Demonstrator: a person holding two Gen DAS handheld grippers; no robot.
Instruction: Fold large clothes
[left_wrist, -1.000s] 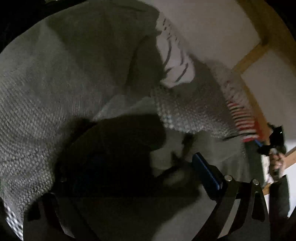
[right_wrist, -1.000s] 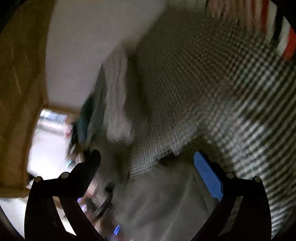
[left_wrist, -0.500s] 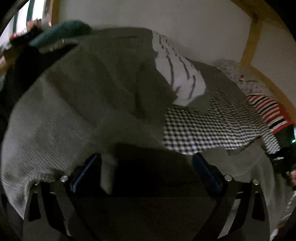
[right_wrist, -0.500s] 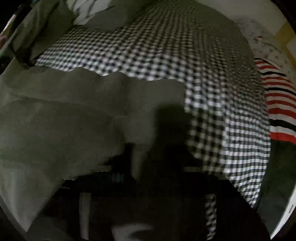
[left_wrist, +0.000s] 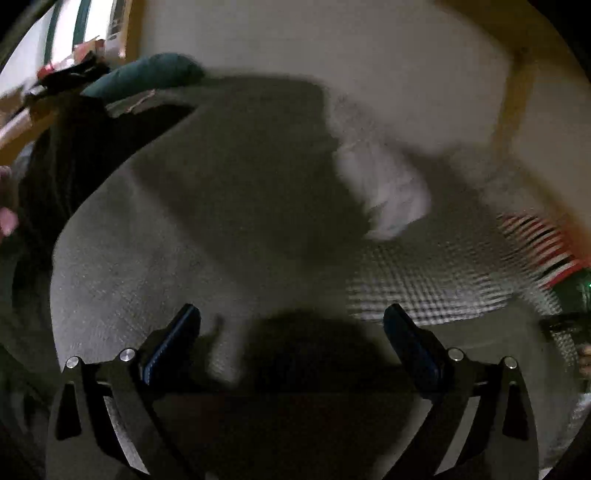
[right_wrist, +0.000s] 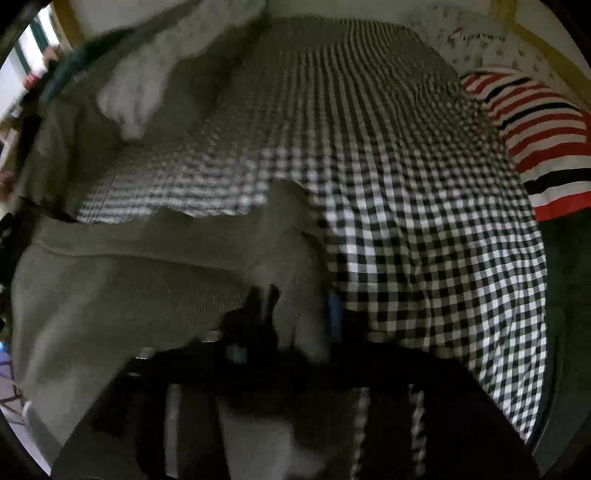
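Observation:
A large grey knit garment (left_wrist: 166, 240) lies spread over a black-and-white checked bed cover (right_wrist: 424, 240). In the left wrist view my left gripper (left_wrist: 293, 325) hovers over the garment, open wide, with nothing between its blue pads (left_wrist: 402, 332). In the right wrist view my right gripper (right_wrist: 300, 306) sits at the garment's (right_wrist: 129, 295) corner near the checked cloth. A raised fold of grey knit fills the narrow gap between its blurred fingers (right_wrist: 334, 314), and the jaws are opening. The right gripper (left_wrist: 565, 325) also shows at the left view's right edge.
A white pillow with dark stripes (left_wrist: 388, 192) lies beyond the garment, and a red, white and black striped cushion (right_wrist: 535, 140) lies at the right. A teal bundle (left_wrist: 147, 74) and dark clothes are at the far left. A wooden frame (left_wrist: 513, 103) runs along the wall.
The left gripper has lifted off the grey garment, and both its fingers now show clear of the cloth. The right gripper came down from open in the air onto the garment's corner.

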